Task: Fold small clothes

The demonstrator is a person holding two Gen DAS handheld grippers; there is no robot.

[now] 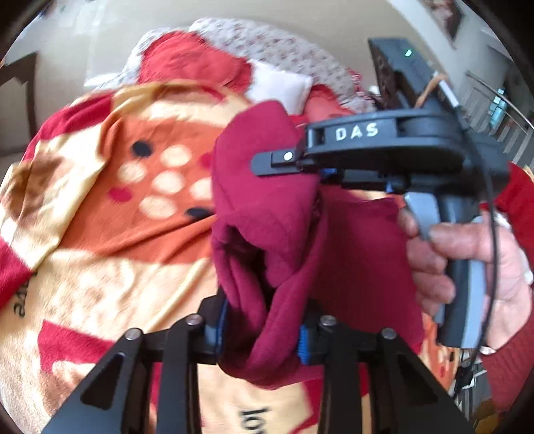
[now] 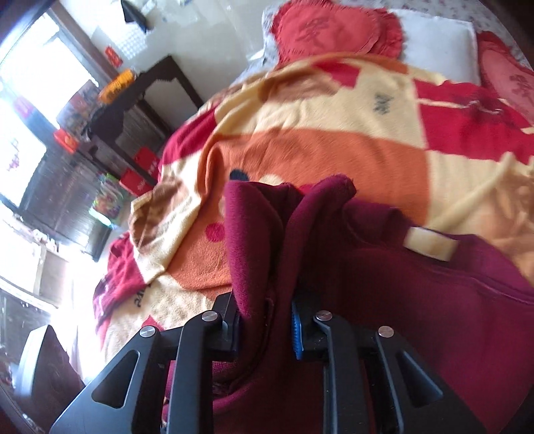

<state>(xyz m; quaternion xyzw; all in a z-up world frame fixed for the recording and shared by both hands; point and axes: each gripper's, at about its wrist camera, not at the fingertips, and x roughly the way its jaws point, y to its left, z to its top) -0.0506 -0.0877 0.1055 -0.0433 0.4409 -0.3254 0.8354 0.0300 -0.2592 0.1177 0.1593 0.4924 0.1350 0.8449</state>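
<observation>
Dark-red fleece garment (image 1: 267,213) hanging bunched above the orange, cream and red patterned fleece blanket (image 1: 100,187) covering the bed, gripped at two places. Left gripper (image 1: 263,334) pinching a thick roll of that fleece between blue-padded fingers (image 1: 303,344), jaws part-way apart around the wad. Further right, right gripper (image 2: 265,329) clamping a thinner fold tight, jaws nearly together; seen from the left wrist, reaching in sideways, held by a hand (image 1: 467,260) in a red sleeve. Red heart-shaped cushion (image 2: 333,30) lying beyond, beside a white pillow (image 2: 437,46).
</observation>
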